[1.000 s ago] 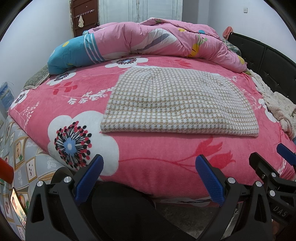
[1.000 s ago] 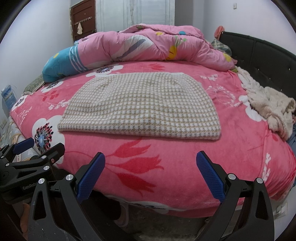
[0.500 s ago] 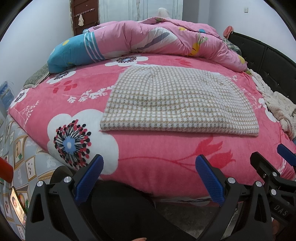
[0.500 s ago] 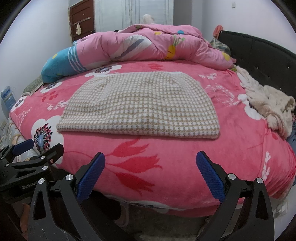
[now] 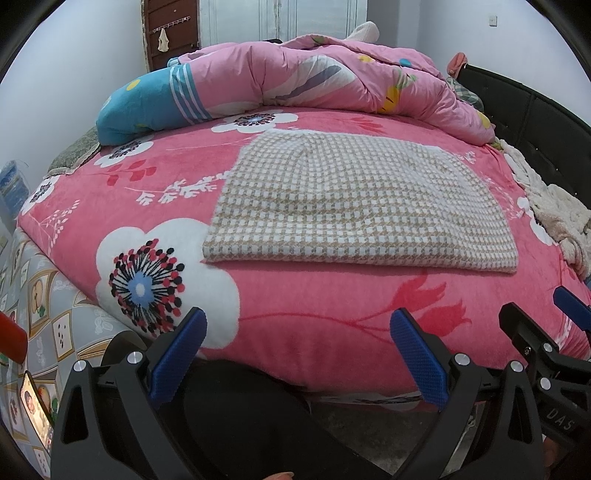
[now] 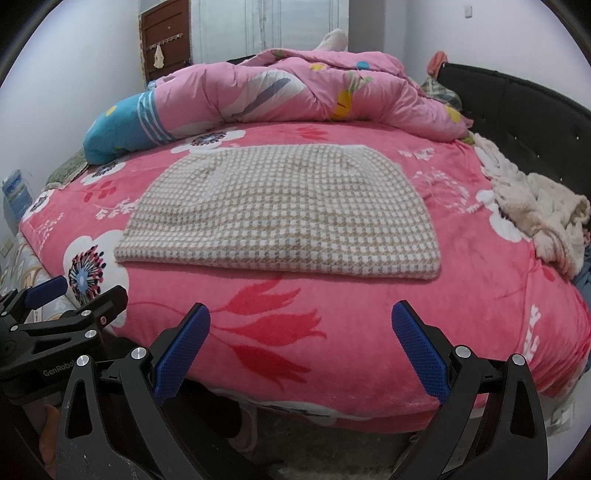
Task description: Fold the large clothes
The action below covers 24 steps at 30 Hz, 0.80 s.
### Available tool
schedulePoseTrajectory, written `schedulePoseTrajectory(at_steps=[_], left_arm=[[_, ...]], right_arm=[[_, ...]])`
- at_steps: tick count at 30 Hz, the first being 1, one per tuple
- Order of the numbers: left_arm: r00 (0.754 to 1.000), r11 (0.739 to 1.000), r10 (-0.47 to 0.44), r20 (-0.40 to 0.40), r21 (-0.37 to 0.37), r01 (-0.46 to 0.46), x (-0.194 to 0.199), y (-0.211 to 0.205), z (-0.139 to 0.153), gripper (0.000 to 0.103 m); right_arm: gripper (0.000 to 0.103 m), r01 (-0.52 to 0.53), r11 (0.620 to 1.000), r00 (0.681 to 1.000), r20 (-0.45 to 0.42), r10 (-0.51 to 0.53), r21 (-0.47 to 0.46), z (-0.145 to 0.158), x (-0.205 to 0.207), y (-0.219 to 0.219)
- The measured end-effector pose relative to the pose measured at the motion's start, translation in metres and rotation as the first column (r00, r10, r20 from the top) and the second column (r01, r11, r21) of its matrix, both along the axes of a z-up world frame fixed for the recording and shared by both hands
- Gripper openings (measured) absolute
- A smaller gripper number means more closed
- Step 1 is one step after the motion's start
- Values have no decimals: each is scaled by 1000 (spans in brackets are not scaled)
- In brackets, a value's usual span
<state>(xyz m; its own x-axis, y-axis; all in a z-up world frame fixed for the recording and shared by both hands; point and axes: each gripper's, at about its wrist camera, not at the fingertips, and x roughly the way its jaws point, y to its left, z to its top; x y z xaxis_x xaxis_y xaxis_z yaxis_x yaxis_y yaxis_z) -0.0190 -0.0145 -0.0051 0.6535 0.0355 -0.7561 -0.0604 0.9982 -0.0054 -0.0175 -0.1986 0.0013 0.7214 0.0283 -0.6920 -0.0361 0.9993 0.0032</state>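
One checked garment (image 5: pixel 354 199), beige/white, folded into a flat rectangle, lies on the pink floral blanket (image 5: pixel 314 314) mid-bed, near edge straight & parallel to the bed's front edge; nothing touching it. Two grippers, both held low off the front of the bed, well short of the garment. Left gripper (image 5: pixel 299 354): blue-padded fingers (image 5: pixel 181 354) spread wide, nothing between them. Right gripper (image 6: pixel 301 354): same, fingers (image 6: pixel 419 354) wide apart, empty. Each one shows at the edge of the other's view, so they sit side by side, left one nearer the big white flower (image 5: pixel 155 284) at the blanket's corner. Behind the garment: one bunched pink quilt (image 5: pixel 314 81) w/ a blue end, across the far side of the bed. One cream fluffy cloth (image 6: pixel 535 210) heaped at the right side, beside the black headboard (image 6: pixel 524 125), apart from the garment. One brown door (image 5: pixel 170 33) w/ a hook rack on the back wall. A person's dark trouser leg (image 5: pixel 236 417) under the left gripper.
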Motion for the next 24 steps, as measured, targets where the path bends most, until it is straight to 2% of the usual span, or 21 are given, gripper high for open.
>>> schedulePoseTrajectory(at_steps=[24], left_arm=[[1000, 1000, 1, 0, 1, -1, 0, 0, 1, 98]], right_arm=[[95, -4, 1000, 1000, -1, 4, -2, 2, 2, 2]])
